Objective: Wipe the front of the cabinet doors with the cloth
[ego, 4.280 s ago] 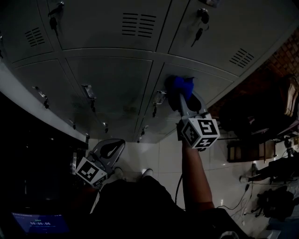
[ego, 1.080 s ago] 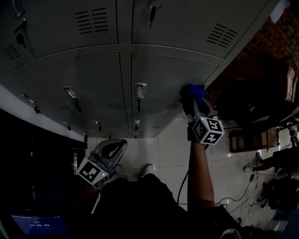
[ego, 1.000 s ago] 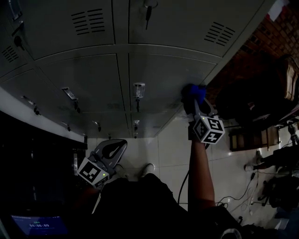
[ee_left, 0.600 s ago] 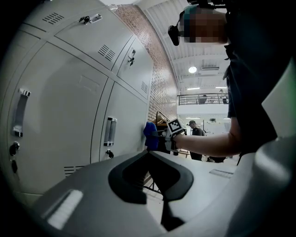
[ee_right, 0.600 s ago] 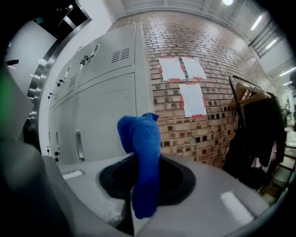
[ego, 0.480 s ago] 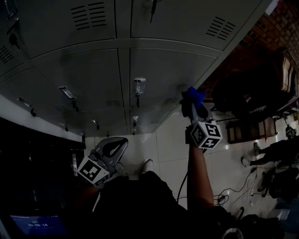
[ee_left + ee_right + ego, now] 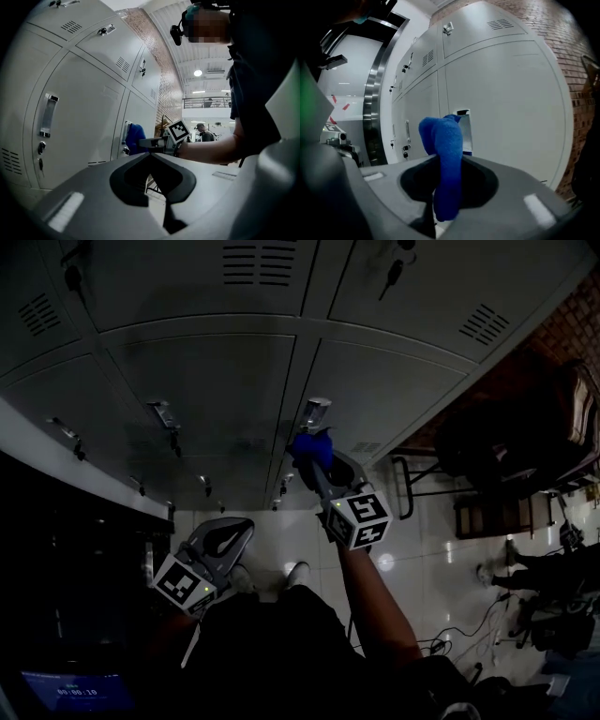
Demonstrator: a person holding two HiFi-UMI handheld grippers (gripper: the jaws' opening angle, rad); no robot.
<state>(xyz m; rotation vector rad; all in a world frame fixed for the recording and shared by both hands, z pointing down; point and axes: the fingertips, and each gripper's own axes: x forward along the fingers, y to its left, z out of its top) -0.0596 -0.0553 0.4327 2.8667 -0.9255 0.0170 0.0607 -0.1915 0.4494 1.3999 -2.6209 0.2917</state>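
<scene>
A bank of grey metal cabinet doors [image 7: 216, 381] fills the upper head view. My right gripper [image 7: 314, 460] is shut on a blue cloth [image 7: 309, 446], which sits at the lower door's recessed handle [image 7: 317, 412], near the door's left edge. In the right gripper view the blue cloth [image 7: 443, 154] stands up between the jaws in front of the handle [image 7: 465, 129] on the door [image 7: 506, 108]. My left gripper [image 7: 223, 538] hangs low by the person's body, shut and empty. In the left gripper view the cloth [image 7: 133, 138] shows against a door [image 7: 79, 108].
Door handles and keys [image 7: 169, 418] stick out from the cabinet fronts. A dark chair [image 7: 497, 442] and a brick wall [image 7: 572, 334] stand to the right. The white tiled floor [image 7: 441, 568] has cables. Another person [image 7: 202, 132] stands far off.
My right gripper has carried the cloth leftward across the lower door, from its right edge to the handle at its left side. The left gripper has stayed put.
</scene>
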